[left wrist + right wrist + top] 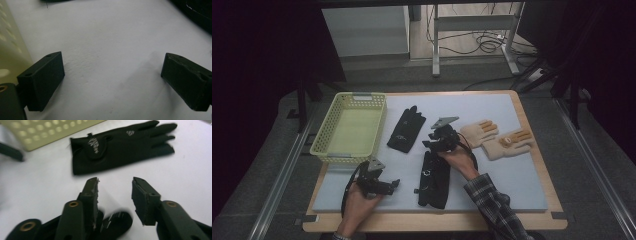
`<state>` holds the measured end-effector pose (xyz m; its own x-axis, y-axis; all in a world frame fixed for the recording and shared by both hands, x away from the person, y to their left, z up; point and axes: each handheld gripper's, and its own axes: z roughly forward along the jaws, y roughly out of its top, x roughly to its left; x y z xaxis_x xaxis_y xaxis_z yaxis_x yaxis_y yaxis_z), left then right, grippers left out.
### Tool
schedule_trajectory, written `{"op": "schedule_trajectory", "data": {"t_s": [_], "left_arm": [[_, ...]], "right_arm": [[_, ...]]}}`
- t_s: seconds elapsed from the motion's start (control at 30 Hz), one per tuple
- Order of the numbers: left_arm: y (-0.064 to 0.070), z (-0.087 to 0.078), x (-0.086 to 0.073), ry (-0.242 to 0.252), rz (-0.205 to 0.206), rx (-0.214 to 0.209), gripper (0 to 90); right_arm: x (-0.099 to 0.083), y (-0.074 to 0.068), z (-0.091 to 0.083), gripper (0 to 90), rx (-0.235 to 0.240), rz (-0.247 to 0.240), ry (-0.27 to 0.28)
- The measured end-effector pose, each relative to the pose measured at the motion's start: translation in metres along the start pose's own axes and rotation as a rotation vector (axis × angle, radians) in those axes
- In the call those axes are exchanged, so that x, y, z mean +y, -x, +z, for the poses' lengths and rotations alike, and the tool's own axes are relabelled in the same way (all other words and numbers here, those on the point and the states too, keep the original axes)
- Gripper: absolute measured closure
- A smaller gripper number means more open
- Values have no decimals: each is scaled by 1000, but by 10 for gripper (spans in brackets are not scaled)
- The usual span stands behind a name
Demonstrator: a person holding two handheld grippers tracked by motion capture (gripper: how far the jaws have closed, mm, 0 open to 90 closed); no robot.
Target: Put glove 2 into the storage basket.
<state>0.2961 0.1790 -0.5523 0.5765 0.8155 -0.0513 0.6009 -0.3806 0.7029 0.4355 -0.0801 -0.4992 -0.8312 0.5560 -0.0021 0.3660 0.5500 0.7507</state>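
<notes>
Black gloves, two: near glove [434, 179] lies under the right gripper [438, 143], far glove [120, 146] beside the yellow basket [328, 142]. Right jaws open above the near glove's fingertips, pre-grasp; next move likely lower and close. Left gripper [387, 186] idle, jaws wide open over bare bench [110, 45]. Two tan gloves [497, 138].

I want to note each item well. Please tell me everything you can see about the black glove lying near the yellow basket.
The black glove lies flat on the pale mat, apart from the yellow basket beside it, its fingers pointing away from the person. It looks like thin, smooth fabric, with small pale printing near the cuff and the knuckles. In the right gripper view it lies beyond the open jaws of the right gripper, which does not touch it. Nothing rests on it.
</notes>
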Motion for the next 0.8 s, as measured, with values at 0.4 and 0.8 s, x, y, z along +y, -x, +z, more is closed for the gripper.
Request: {"op": "schedule_trajectory", "data": {"t_s": [0.4,0.8], "left_arm": [[0,0,0,2,-3,-2,52],[0,0,0,2,-2,-1,51]], "right_arm": [[36,17,64,419,-5,44,-16],[42,19,99,570,-45,12,-80]]}}
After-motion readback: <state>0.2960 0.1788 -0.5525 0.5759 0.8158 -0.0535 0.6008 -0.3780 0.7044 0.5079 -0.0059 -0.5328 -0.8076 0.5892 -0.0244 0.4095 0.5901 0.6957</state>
